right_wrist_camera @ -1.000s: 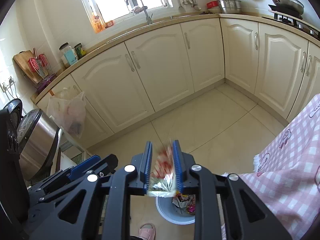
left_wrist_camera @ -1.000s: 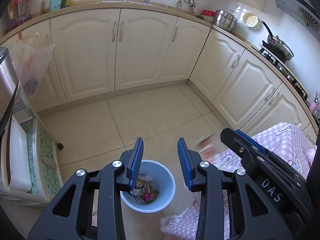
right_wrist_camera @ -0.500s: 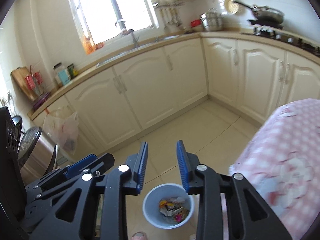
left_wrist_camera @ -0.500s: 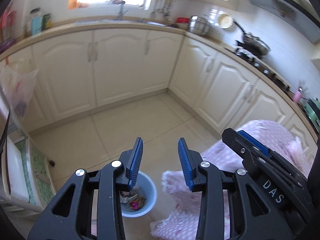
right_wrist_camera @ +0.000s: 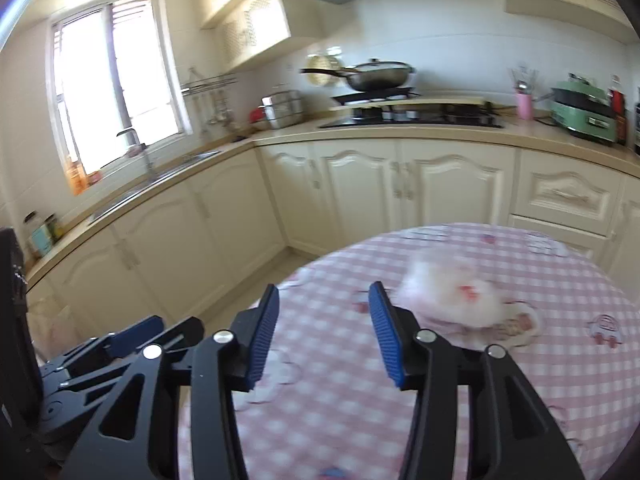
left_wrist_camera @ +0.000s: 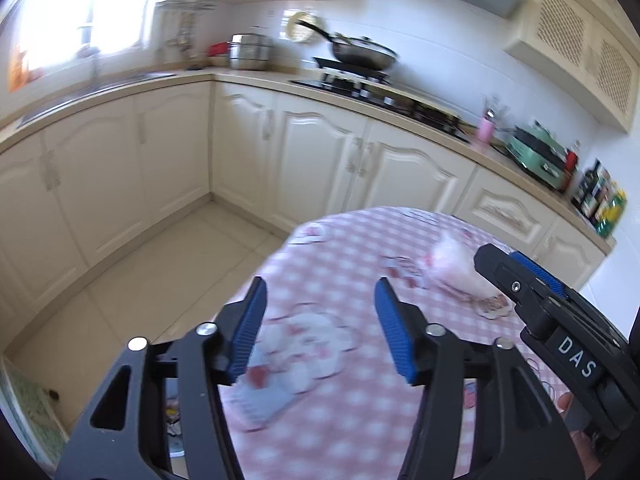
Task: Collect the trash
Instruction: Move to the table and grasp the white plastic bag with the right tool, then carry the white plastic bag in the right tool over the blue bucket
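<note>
both grippers released, jaws just been opening, nothing between them. left gripper (left_wrist_camera: 320,324) and right gripper (right_wrist_camera: 324,336) point over the pink checked table (right_wrist_camera: 560,360). next trash, a crumpled white wad (right_wrist_camera: 452,296), sits ahead and right of the right gripper. risk: soft and blurred, a fast approach could shove it. versus 1 s ago: the wrapper is gone from the right jaws and the bin is almost out of view.

Right claw (right_wrist_camera: 324,334) empty, jaws just opening, above pink checked tablecloth (right_wrist_camera: 560,360); blurred white wad (right_wrist_camera: 448,300) ahead.
</note>
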